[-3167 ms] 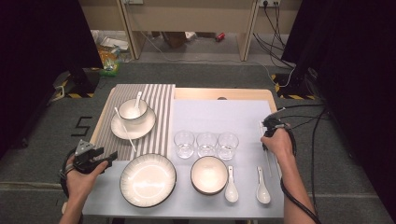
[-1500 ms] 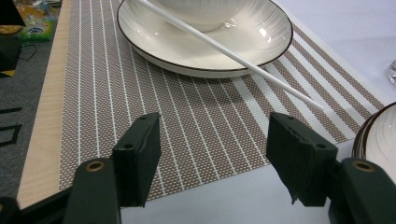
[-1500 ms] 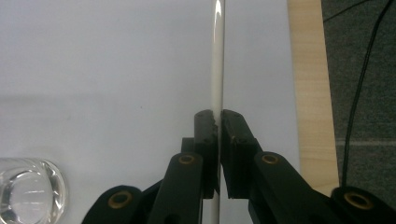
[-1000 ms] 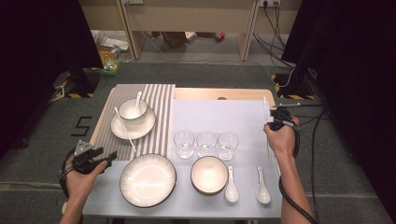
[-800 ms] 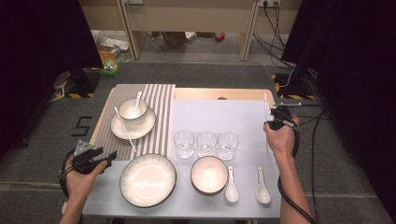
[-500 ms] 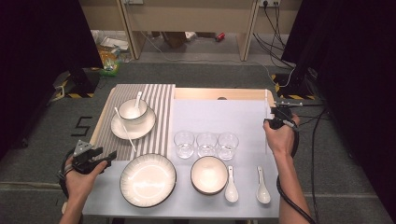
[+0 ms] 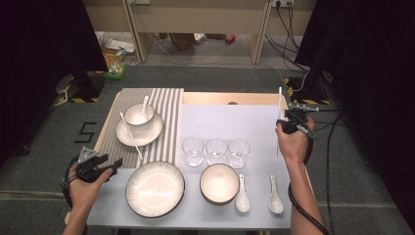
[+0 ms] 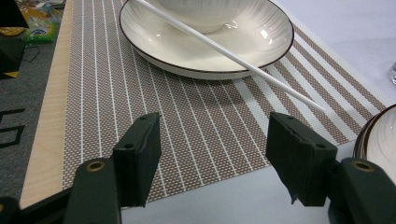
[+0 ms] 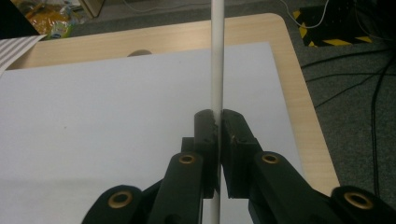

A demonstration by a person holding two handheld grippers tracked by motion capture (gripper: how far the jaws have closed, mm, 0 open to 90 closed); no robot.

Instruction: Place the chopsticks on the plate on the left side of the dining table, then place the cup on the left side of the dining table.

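Chopstick [image 9: 217,56] is pinched in the right gripper [image 7: 292,122], lifted over the table's far right. Its mate [image 8: 229,49] already rests on the saucer [image 8: 205,51]; placement remains. Left gripper [image 8: 215,163] is held wide, empty.

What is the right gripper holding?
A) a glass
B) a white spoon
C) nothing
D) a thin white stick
D: the right gripper has its jaws shut on a thin white stick, which rises straight up between them; in the high view the stick runs past the hand on both sides.
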